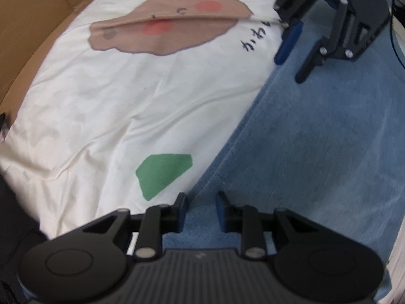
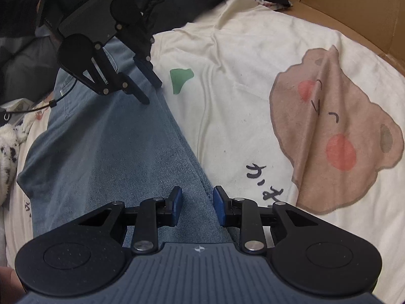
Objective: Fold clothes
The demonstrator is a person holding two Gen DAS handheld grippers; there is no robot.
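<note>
Blue jeans [image 2: 108, 152] spread flat from lower centre to upper left of the right wrist view, over a cream blanket [image 2: 227, 96] printed with a brown bear face [image 2: 336, 131] and a green patch [image 2: 180, 78]. Right claw [image 2: 197, 204] spread, fingertips straddling the denim's right edge – nothing pinched. Left claw [image 1: 201, 206] likewise spread at the same edge, lower centre of its own view. Cardboard [image 2: 354, 7] at upper right.
</note>
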